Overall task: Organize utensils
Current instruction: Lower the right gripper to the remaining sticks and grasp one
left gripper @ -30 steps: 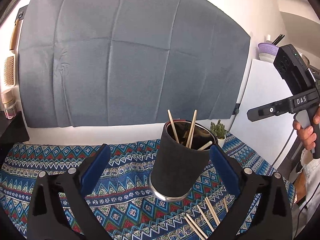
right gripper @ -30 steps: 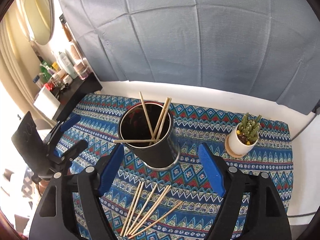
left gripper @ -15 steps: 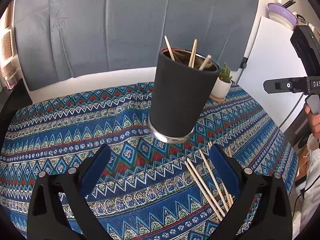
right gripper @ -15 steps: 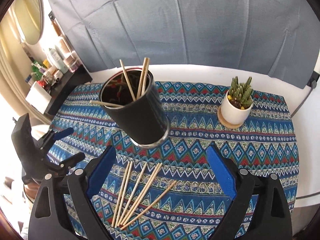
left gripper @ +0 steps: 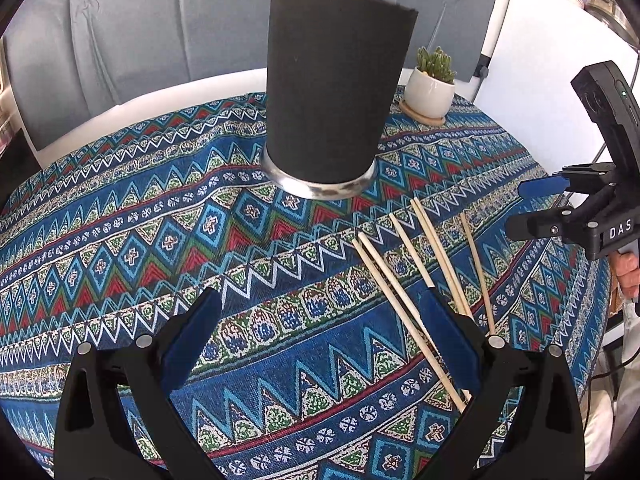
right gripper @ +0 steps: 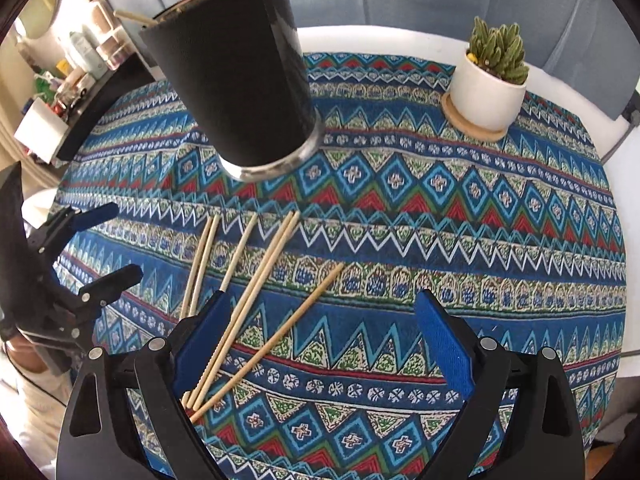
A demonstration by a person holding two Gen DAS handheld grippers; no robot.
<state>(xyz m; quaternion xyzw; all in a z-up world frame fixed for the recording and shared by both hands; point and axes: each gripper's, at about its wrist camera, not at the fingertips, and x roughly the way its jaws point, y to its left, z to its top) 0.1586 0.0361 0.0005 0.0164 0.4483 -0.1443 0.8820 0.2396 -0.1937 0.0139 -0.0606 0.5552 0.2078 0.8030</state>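
Chopsticks (right gripper: 240, 312) were left loose at lower left, below the cup (right gripper: 240, 80), so both grippers (right gripper: 320, 344) (left gripper: 320, 340) were held wide open, empty, for picking.

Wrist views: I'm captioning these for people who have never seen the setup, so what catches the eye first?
The tall black cup stands mid-table with a few chopsticks poking out of its top. On the bright patterned tablecloth in front of it lie the loose chopsticks, fanned out. A small potted cactus sits at the far right edge, on a wooden coaster.
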